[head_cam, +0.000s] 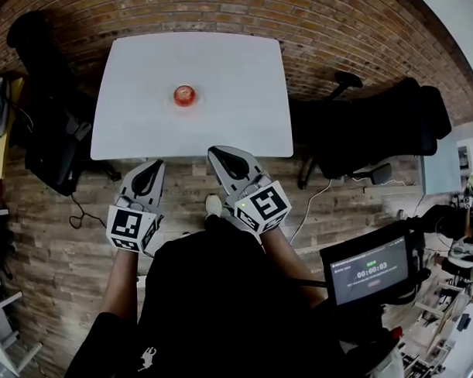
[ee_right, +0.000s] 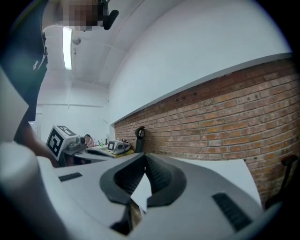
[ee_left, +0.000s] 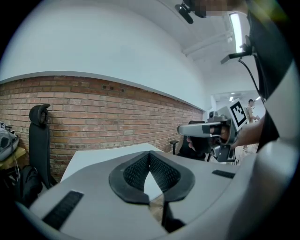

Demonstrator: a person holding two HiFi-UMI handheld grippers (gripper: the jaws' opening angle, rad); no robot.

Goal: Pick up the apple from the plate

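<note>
A red apple [head_cam: 184, 94] sits on a small plate [head_cam: 185, 103] near the middle of a white table [head_cam: 240, 76] in the head view. Both grippers hover short of the table's near edge, apart from the apple and pointing toward it. My left gripper [head_cam: 153, 165] is shut and holds nothing; in its own view the jaw tips meet [ee_left: 150, 154] over the tabletop [ee_left: 89, 158]. My right gripper [head_cam: 217, 153] is also shut and holds nothing, its tips touching [ee_right: 144, 155]. Neither gripper view shows the apple. Each gripper view shows the other gripper off to the side.
Black office chairs stand left [head_cam: 52, 121] and right [head_cam: 374, 129] of the table. A brick wall [head_cam: 332, 34] runs behind it. A screen on a stand [head_cam: 369, 273] is at my lower right. A cluttered desk [ee_right: 110, 147] lies to the far left.
</note>
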